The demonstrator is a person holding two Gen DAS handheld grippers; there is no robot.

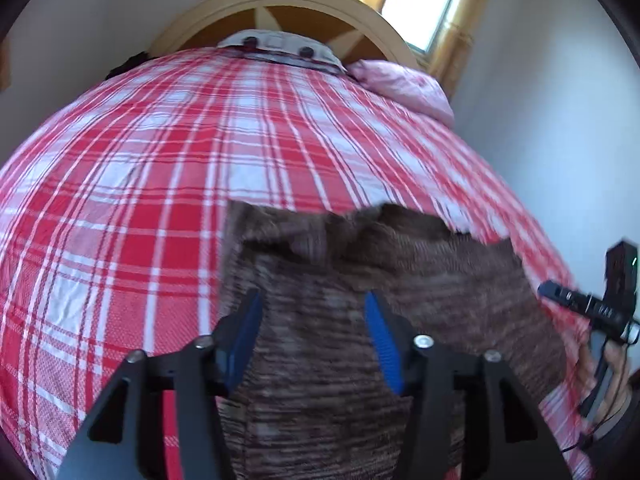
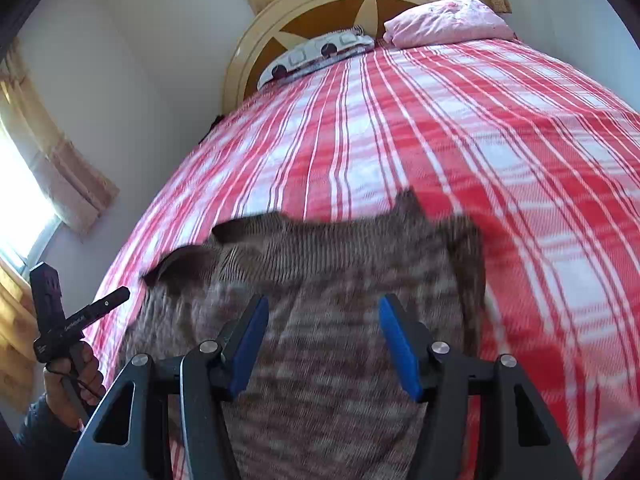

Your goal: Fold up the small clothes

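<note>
Garment [image 1: 400, 280] on the bed [image 1: 140, 160], pillows [image 2: 448, 20] behind (against the headboard [image 2: 320, 12])

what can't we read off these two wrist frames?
- Brown knit garment: near edge cut off behind the left tongs and right tongs; motion blur hides fold lines, both views.
- Garment type: unclear.
- Patterned item at the headboard: too small to identify.

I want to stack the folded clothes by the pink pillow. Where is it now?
The pink pillow lies at the bed's head, upper right in both wrist views, against the headboard, right of the patterned pillow.
</note>
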